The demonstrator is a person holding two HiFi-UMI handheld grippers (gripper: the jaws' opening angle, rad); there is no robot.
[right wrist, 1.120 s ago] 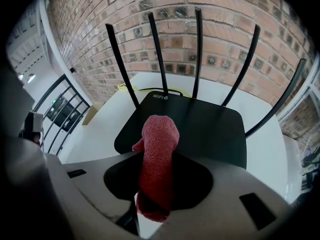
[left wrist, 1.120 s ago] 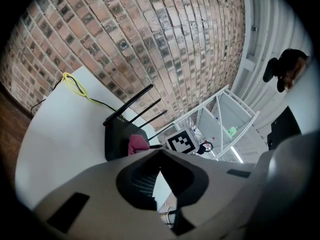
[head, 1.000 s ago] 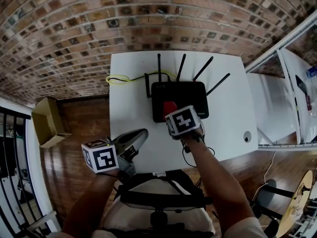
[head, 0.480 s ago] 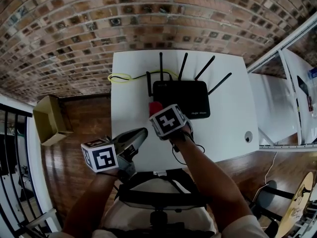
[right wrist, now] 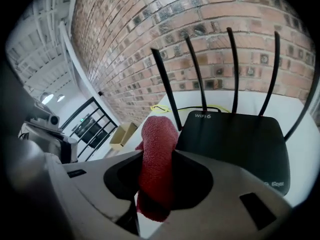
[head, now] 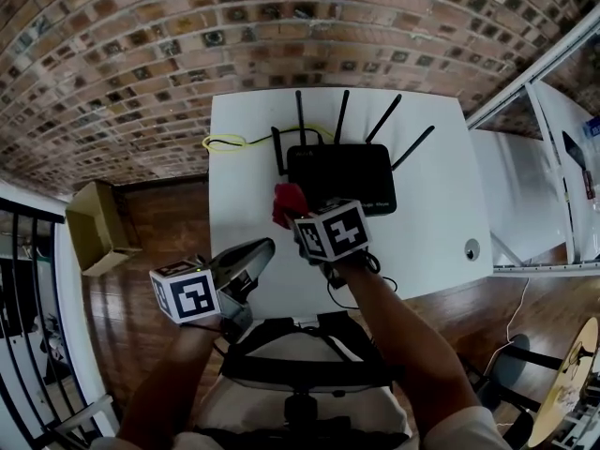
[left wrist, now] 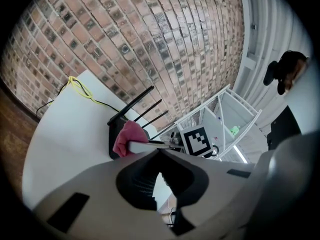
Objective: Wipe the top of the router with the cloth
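Note:
The black router [head: 342,176] with several upright antennas stands at the back of the white table [head: 427,232]. My right gripper [head: 292,216] is shut on a red cloth [head: 287,202], which hangs at the router's front left corner, over the table rather than the router's top. In the right gripper view the cloth [right wrist: 159,134] stands up between the jaws of the right gripper [right wrist: 159,159], with the router [right wrist: 232,139] just to its right. My left gripper [head: 267,247] hovers over the table's front left part, shut and empty. The left gripper view shows the cloth [left wrist: 127,136] against the router [left wrist: 113,132].
A yellow cable [head: 225,143] loops behind the router's left side. A black cable [head: 361,275] dangles over the table's front edge. A round grommet [head: 472,248] sits at the table's right. A cardboard box [head: 94,228] lies on the wooden floor to the left; white shelving [head: 553,186] is at right.
My right gripper has carried the cloth leftward, from the front of the router's top to just off its left front corner. The left gripper has stayed where it was.

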